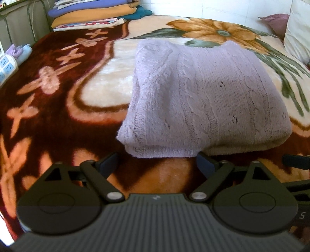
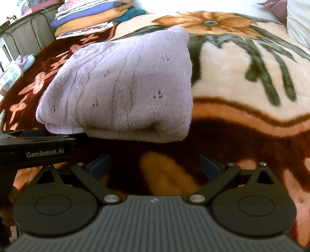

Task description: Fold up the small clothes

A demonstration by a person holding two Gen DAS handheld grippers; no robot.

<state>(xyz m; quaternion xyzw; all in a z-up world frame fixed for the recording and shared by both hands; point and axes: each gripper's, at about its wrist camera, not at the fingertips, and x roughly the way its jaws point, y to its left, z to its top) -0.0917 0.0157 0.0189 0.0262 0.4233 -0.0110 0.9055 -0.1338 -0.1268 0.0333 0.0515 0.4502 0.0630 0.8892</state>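
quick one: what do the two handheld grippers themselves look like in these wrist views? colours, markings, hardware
The left gripper and right gripper look alike: matte black linkage arms with silver pivot pins, two round black housings, and a grey ribbed centre plate carrying a small logo. The finger pads are dark blue. The left unit's side, seen from the right wrist view, bears white "GenRobot.AI" lettering. No cables or sleeves are visible.

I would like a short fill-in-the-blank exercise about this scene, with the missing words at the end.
1. The folded sweater is ____ in colour.
2. Both the left tool and the right tool have their jaws ____.
3. The sweater lies on a blanket printed with a large orange ____.
4. Far behind, a ____ of folded clothes sits on the blanket.

Missing words: lilac; open; flower; stack
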